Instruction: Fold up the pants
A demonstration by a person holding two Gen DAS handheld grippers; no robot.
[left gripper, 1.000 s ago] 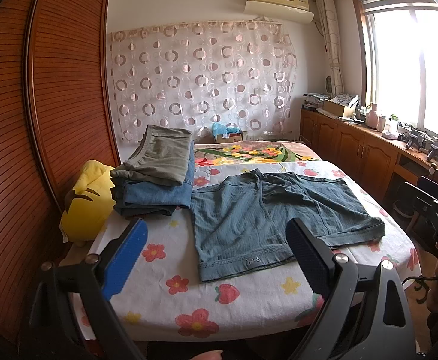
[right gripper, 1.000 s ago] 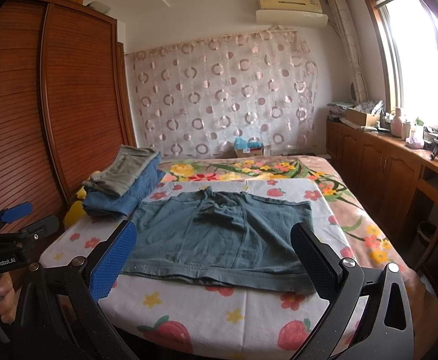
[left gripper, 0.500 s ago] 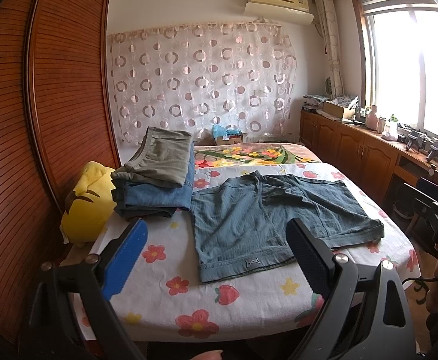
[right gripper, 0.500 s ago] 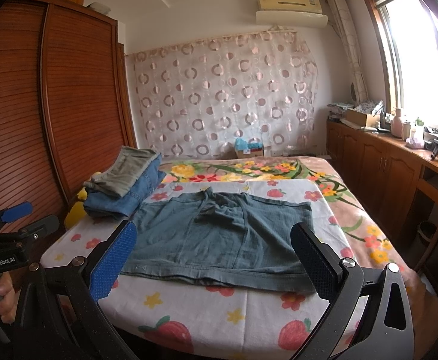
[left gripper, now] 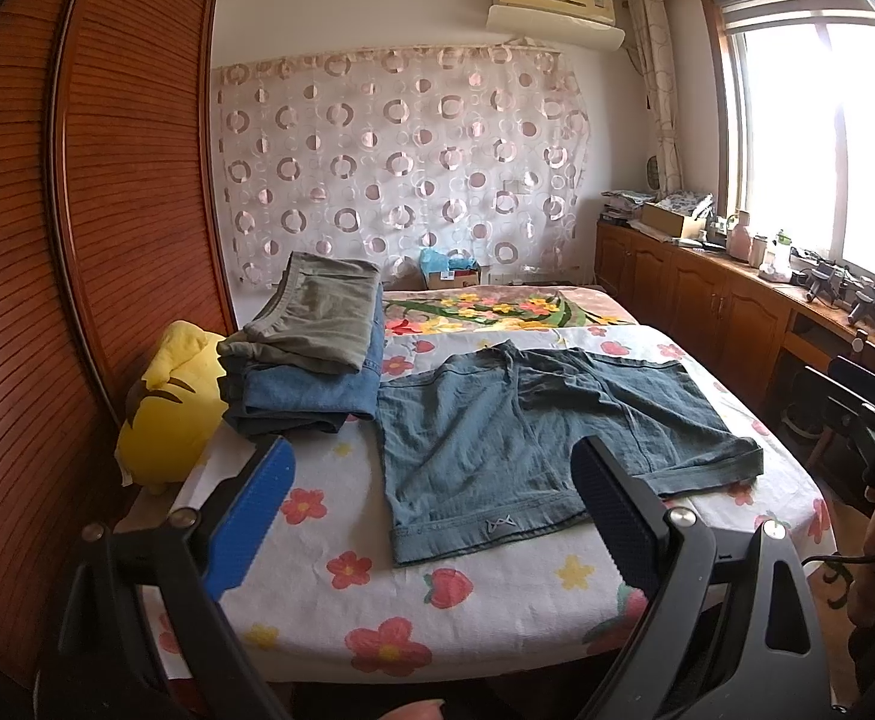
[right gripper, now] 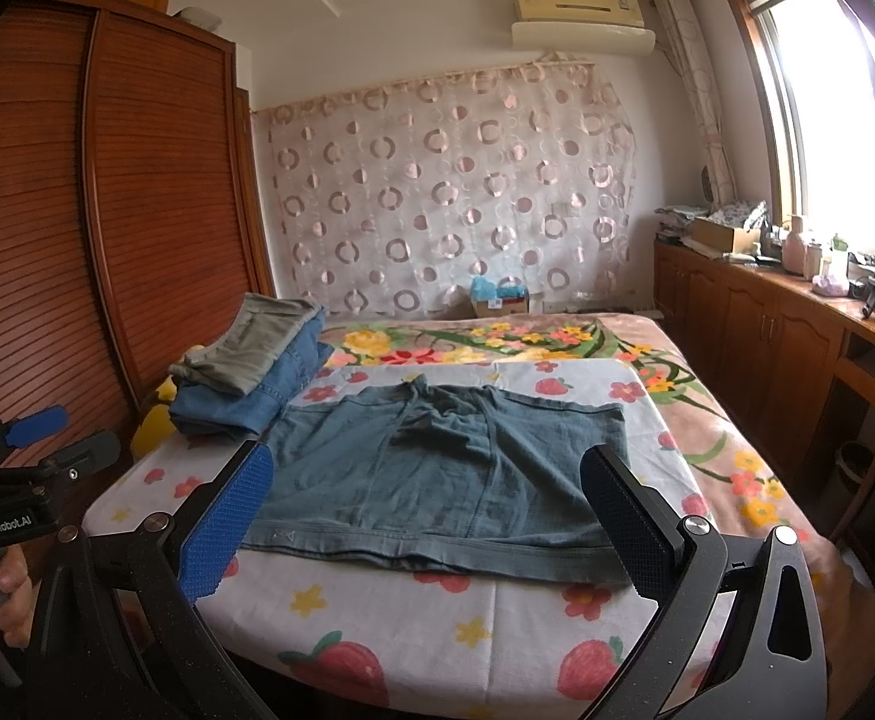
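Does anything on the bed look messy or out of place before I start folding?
Nothing much. The shorts lie spread flat, only rumpled around the crotch. The folded pile beside them is tidy.

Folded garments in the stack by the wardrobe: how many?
2 visible: an olive one on top, blue denim beneath. A darker layer under the denim may be a third.

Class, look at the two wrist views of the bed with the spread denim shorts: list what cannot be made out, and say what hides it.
- Folded stack: number of garments; layers overlap in both views.
- Yellow plush: shape; the stack covers it in the right wrist view.
- Shorts: near hem corners; right gripper fingers cover them.
- Counter items: too small, backlit.
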